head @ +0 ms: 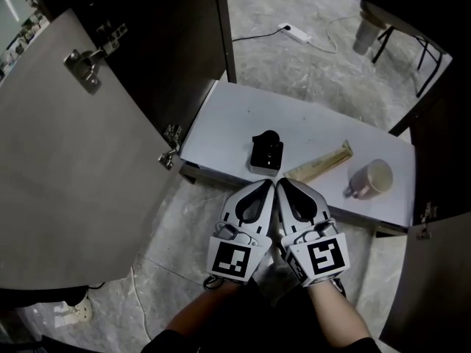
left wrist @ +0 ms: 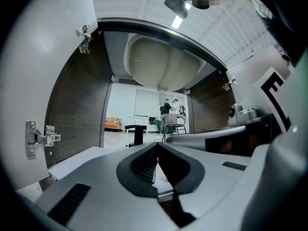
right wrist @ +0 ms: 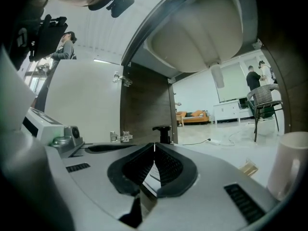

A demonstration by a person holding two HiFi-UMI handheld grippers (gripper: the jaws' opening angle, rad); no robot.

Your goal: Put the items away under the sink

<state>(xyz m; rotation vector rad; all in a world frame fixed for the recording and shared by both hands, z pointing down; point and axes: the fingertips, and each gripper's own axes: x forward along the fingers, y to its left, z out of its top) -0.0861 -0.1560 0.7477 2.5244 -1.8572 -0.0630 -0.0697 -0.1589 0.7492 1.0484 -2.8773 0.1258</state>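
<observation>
Clenched on nothing, white left gripper (head: 263, 188) and white right gripper (head: 288, 188), since already stored on white cabinet shelf (head: 221, 123): black boxy object (head: 266, 153), perhaps dispenser, beige flat stick (head: 321, 164), cream ceramic mug (head: 372, 179).

Left tool (head: 268, 184), right tool (head: 282, 184): closed, empty, side by side.

My left gripper (left wrist: 157, 146) points into the open cabinet, its fingers (left wrist: 144, 162) pressed together with nothing between them. The sink basin (left wrist: 163, 64) hangs overhead. Below the basin, a black item (left wrist: 138, 135) stands on the white cabinet floor (left wrist: 82, 160). Left of the basin, the open door (left wrist: 29, 81) carries a metal hinge (left wrist: 41, 136).
</observation>
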